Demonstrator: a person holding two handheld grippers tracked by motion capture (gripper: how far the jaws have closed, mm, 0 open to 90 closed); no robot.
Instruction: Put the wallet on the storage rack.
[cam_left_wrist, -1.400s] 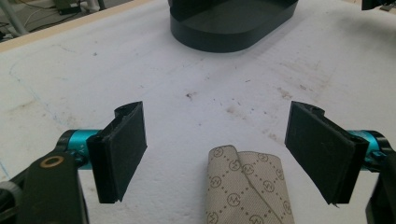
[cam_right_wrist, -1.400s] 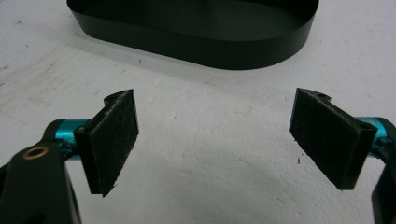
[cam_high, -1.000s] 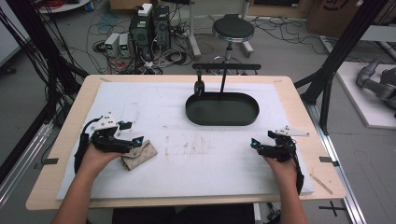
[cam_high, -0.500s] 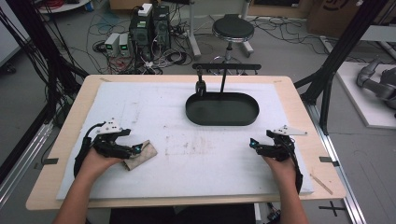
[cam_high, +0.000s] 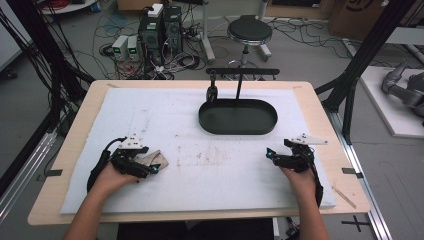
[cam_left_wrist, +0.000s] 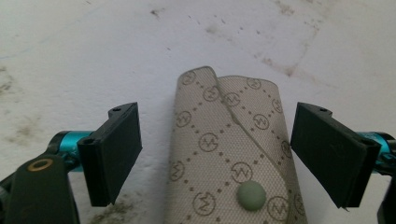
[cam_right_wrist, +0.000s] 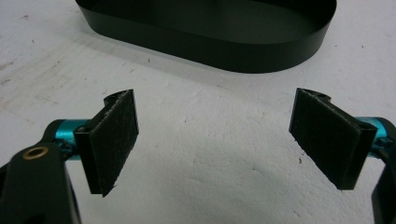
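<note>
Lying between the wide-apart jaws of the left gripper (cam_left_wrist: 219, 154), untouched by either pad, the beige pouch (cam_left_wrist: 233, 154) points toward twelve o'clock, while the right gripper (cam_right_wrist: 215, 140) gapes empty.

Ahead of me a black oval tray (cam_high: 238, 116) sits on the table's (cam_high: 320, 107) stained white mat (cam_high: 210, 150); a stool (cam_high: 249, 31) stands beyond.

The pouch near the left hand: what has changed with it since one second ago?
The left gripper came down with the pouch onto the mat, and its fingers have just been opening; the pouch lies free between them. The right gripper and black tray stayed as before.
</note>
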